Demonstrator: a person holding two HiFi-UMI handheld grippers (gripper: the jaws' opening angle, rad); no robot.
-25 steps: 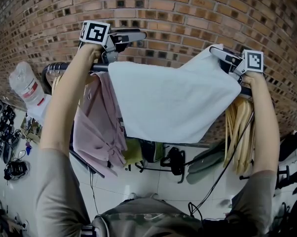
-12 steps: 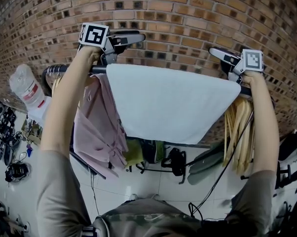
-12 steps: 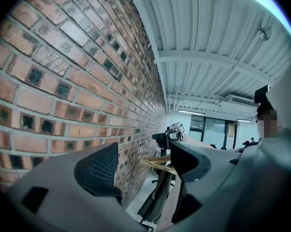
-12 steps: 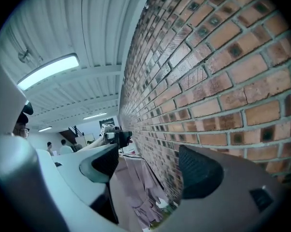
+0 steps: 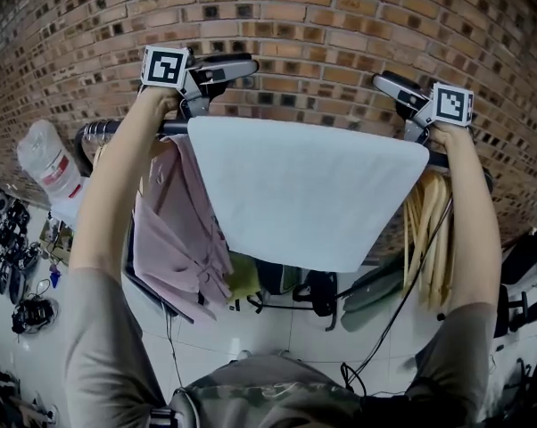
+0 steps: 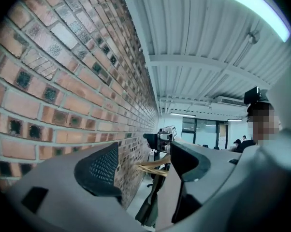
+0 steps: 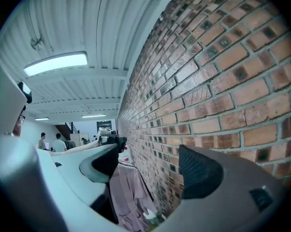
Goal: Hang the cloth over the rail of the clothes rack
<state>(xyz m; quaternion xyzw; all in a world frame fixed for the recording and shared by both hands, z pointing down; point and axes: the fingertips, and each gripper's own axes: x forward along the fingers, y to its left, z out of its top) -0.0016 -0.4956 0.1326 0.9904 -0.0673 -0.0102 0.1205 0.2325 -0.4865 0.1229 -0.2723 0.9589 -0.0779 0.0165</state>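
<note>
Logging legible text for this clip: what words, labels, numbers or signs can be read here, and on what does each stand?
No text reads clearly in any view.
On the bottle: a red label, too blurred to read.
On the left cube of the left claw: a black-and-white square marker, no words.
On the right cube of the right claw: likewise a marker only.

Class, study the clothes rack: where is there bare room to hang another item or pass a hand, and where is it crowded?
Free: the air above the cloth, between left gripper and right gripper. Bare rail shows only as a stub left of the cloth. Crowded: pink garment at left, wooden hangers at right.
</note>
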